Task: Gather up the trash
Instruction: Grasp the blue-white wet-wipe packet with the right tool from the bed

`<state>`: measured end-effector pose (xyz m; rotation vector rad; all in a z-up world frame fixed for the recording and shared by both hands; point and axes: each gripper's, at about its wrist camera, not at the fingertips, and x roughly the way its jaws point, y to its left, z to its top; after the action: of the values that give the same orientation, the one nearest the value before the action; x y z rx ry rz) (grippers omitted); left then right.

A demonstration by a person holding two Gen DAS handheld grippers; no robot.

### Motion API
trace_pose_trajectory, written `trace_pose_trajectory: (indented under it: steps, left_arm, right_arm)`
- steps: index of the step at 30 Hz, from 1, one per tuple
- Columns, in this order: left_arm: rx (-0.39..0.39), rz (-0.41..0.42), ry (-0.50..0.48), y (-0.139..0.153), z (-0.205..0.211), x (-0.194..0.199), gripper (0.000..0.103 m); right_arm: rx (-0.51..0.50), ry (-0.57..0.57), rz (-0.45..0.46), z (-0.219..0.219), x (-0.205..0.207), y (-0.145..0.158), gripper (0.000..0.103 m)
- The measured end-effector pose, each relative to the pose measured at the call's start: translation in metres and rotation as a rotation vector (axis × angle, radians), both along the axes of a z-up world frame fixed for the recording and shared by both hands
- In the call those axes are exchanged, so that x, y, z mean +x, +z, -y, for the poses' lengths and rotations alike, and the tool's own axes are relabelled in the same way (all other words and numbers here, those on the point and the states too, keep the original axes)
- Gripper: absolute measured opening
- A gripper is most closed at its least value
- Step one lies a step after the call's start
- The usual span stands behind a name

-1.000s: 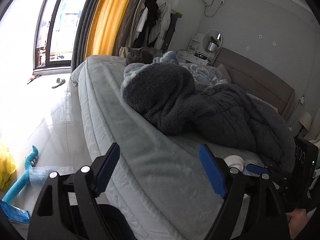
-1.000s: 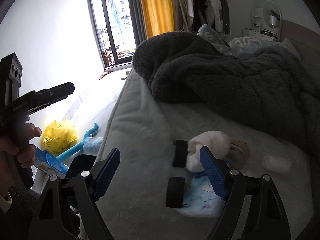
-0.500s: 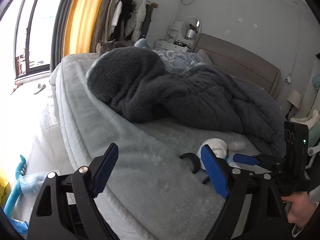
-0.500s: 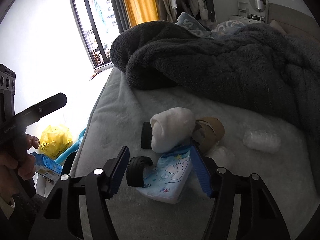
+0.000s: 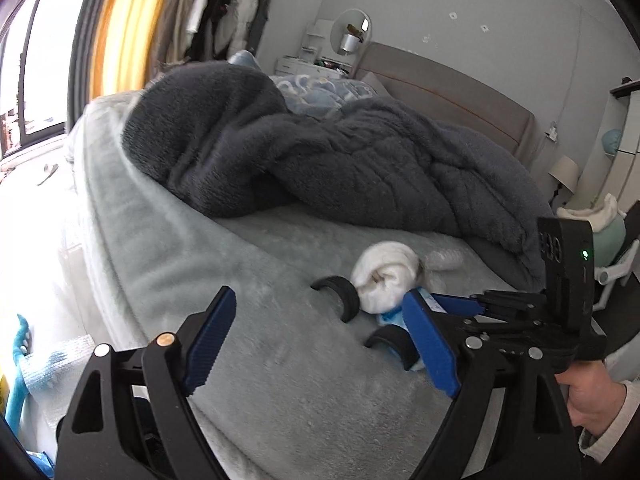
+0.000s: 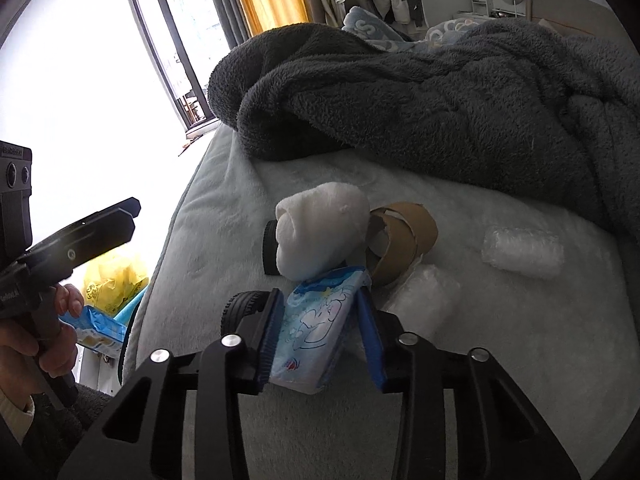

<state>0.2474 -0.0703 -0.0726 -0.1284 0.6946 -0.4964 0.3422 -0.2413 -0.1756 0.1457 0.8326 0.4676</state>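
A pile of trash lies on the grey bed (image 6: 224,208): a blue-and-white tissue packet (image 6: 316,332), a white wad (image 6: 320,232), a torn brown cardboard roll (image 6: 404,240), two black curved rubber pieces (image 6: 244,308) and two bubble-wrap rolls (image 6: 524,252). My right gripper (image 6: 320,336) has its blue pads closed around the tissue packet, which rests on the bed. It also shows in the left wrist view (image 5: 460,304). My left gripper (image 5: 316,344) is open and empty, above the bed's edge, left of the pile. The white wad (image 5: 384,276) shows there too.
A dark fleece blanket (image 6: 440,92) is heaped behind the pile. On the floor left of the bed lie a yellow bag (image 6: 112,276), a blue plastic tool (image 5: 16,376) and a blue packet (image 6: 96,324). The window is at far left.
My right gripper has moved forward to the pile and closed its pads around the tissue packet. My left gripper has swung right so the pile is now in its view.
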Motion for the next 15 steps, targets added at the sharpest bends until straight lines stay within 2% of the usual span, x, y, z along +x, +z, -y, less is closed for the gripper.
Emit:
trace_pose_trajectory:
  steps: [1,7,15]
  left_arm:
    - [0.004,-0.003,-0.011,-0.002,0.003,0.0,0.087]
    - [-0.02,-0.056,-0.072,-0.011,0.017,0.001,0.087]
    - [0.049,-0.113,-0.103,-0.03,0.034,0.003,0.085]
  right_arm:
    - [0.006,0.003,-0.013,0.001,0.001,-0.002,0.026]
    - [0.097,0.029,-0.084,0.007,0.003,-0.01,0.012]
    - [0.117,0.021,-0.015,0.016,-0.006,0.006,0.009]
